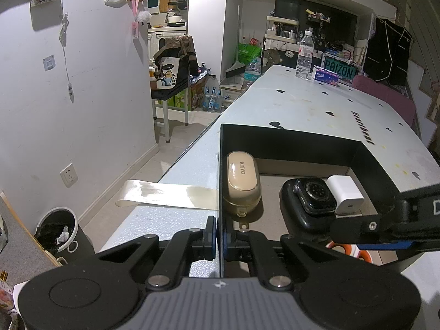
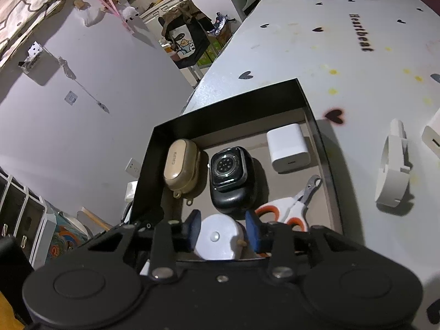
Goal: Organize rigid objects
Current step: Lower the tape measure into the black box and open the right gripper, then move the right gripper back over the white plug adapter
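A black open box (image 2: pixel 220 115) stands at the white table's near left edge. Inside lie a beige earbud case (image 2: pixel 180 165), a black smartwatch (image 2: pixel 228 165) on a dark pad, a white charger cube (image 2: pixel 287 148) and orange-and-white clippers (image 2: pixel 286 209). My right gripper (image 2: pixel 222 231) hangs over the box's near end. Its blue pads close against a white round disc (image 2: pixel 217 238). My left gripper (image 1: pixel 219 236) is shut on the box's (image 1: pixel 302 143) left wall at the near corner, beside the earbud case (image 1: pixel 243 184).
A white ring-shaped holder (image 2: pixel 392 170) and a white adapter (image 2: pixel 433 140) lie on the table right of the box. A water bottle (image 1: pixel 304 55) and tissue box (image 1: pixel 327 75) stand at the far end. A tape strip (image 1: pixel 165 195) hangs off the left edge above a bin (image 1: pixel 59 233).
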`<state>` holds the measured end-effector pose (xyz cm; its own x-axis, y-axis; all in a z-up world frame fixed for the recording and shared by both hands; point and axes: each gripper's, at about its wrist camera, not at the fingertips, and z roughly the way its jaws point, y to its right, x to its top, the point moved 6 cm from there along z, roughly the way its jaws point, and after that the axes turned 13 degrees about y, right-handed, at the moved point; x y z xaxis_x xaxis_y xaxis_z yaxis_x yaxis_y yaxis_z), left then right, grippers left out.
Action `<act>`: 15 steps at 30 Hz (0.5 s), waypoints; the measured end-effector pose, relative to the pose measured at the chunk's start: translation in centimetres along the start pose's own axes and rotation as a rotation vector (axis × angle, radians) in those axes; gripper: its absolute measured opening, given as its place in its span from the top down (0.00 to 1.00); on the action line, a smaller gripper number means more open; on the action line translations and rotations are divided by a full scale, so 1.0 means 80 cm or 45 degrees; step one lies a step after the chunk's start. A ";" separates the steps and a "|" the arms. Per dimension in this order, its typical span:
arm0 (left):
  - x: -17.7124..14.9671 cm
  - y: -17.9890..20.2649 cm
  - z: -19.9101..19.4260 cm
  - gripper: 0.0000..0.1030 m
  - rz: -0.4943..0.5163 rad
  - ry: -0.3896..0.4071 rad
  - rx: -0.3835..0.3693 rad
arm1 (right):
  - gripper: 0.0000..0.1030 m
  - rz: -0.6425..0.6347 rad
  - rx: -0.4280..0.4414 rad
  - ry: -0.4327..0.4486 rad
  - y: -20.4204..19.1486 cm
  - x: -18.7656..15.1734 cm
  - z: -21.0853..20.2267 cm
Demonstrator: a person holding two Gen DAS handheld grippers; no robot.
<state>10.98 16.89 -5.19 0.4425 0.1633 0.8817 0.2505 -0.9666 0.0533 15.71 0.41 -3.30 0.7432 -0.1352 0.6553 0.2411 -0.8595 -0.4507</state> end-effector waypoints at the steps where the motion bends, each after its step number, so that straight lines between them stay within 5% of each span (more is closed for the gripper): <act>1: 0.000 0.000 0.000 0.95 -0.001 0.000 0.000 | 0.62 -0.008 -0.003 0.005 0.000 0.000 -0.002; 15: 0.000 0.000 0.000 0.95 -0.002 -0.001 0.001 | 0.44 -0.246 -0.049 0.147 0.008 0.000 -0.060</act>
<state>10.97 16.92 -5.20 0.4429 0.1654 0.8812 0.2521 -0.9662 0.0547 12.88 -2.54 -0.65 0.6084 -0.0199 0.7933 0.3464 -0.8928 -0.2880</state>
